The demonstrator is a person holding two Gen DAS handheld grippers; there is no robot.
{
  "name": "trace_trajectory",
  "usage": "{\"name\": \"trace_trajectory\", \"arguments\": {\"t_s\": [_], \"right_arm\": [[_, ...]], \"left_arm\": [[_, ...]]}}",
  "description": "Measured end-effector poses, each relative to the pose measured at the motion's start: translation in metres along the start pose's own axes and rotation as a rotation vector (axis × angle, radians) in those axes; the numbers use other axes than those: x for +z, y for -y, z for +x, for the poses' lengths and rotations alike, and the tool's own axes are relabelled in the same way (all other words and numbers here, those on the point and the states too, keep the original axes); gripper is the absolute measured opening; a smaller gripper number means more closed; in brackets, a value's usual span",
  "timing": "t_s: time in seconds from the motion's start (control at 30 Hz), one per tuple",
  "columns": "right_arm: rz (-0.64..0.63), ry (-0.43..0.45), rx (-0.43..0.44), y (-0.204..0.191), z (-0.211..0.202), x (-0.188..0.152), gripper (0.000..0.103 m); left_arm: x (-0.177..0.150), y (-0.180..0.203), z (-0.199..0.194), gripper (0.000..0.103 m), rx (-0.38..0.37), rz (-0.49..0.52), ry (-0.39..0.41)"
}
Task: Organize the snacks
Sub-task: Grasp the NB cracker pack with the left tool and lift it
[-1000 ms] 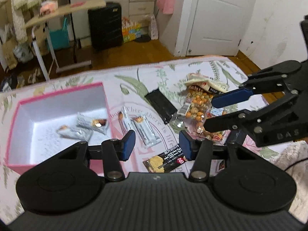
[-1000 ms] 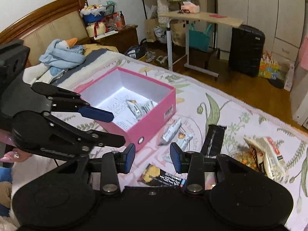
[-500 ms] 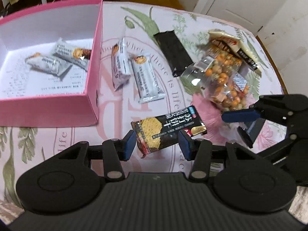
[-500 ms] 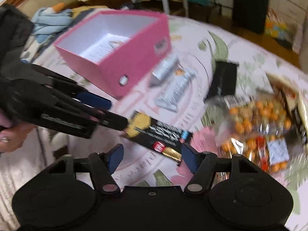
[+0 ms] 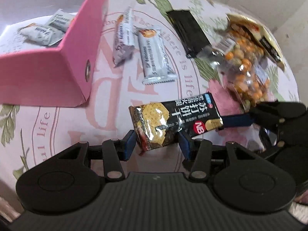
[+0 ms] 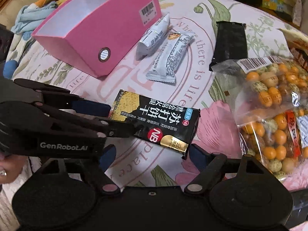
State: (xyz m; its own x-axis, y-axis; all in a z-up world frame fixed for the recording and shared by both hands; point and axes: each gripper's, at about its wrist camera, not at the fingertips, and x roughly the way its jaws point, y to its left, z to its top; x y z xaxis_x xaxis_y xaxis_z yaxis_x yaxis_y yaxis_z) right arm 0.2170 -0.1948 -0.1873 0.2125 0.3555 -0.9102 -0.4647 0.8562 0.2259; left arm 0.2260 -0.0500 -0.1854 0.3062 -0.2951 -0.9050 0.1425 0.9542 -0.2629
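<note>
A black cracker packet (image 5: 173, 123) (image 6: 154, 119) lies flat on the floral cloth. My left gripper (image 5: 156, 145) (image 6: 107, 117) is open, its fingers on either side of the packet's cracker-picture end, not pressing. My right gripper (image 6: 151, 156) is low at the packet's other, gold-cornered end. Its jaws are opening, and that end lies just ahead of the wide gap, unheld. One blue pad (image 5: 236, 120) sits against that end. The pink box (image 5: 73, 48) (image 6: 96, 34) holds two silver bars (image 5: 44, 30).
Two more silver bars (image 5: 156, 57) (image 6: 171, 57) lie beside the box. Beyond them are a plain black packet (image 5: 188, 32) (image 6: 230, 42), a clear bag of coated nuts (image 5: 246, 67) (image 6: 273, 111) and a beige bag (image 5: 256, 32). A blue plush toy (image 6: 32, 17) lies far left.
Both grippers have dropped close to the cloth and closed in on the cracker packet. The right jaws have spread much wider. The left fingers now straddle the packet's end.
</note>
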Motion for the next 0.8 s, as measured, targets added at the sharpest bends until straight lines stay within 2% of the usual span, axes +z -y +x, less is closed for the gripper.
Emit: {"name": "trace_trajectory", "arguments": {"t_s": [0.2, 0.37, 0.47, 0.57, 0.63, 0.8], "right_arm": [[-0.068, 0.013, -0.042, -0.006, 0.003, -0.001, 0.087], [-0.112, 0.026, -0.065, -0.011, 0.006, -0.002, 0.09], [-0.129, 0.038, -0.081, -0.014, 0.011, -0.003, 0.094], [-0.208, 0.048, -0.112, -0.025, 0.02, -0.01, 0.103], [-0.255, 0.076, -0.149, -0.031, 0.024, -0.015, 0.103], [-0.156, 0.128, -0.129, -0.024, 0.014, -0.01, 0.1]], "left_arm": [[0.005, -0.009, -0.001, 0.051, -0.004, -0.062, 0.027], [0.008, -0.015, 0.0, 0.049, -0.036, -0.1, 0.034], [0.007, -0.008, 0.003, 0.046, -0.02, -0.06, 0.044], [0.003, 0.001, 0.002, 0.046, 0.009, -0.003, 0.075], [0.003, 0.001, 0.002, 0.046, 0.012, -0.006, 0.075], [0.003, -0.005, 0.001, 0.046, -0.022, -0.044, 0.064]]}}
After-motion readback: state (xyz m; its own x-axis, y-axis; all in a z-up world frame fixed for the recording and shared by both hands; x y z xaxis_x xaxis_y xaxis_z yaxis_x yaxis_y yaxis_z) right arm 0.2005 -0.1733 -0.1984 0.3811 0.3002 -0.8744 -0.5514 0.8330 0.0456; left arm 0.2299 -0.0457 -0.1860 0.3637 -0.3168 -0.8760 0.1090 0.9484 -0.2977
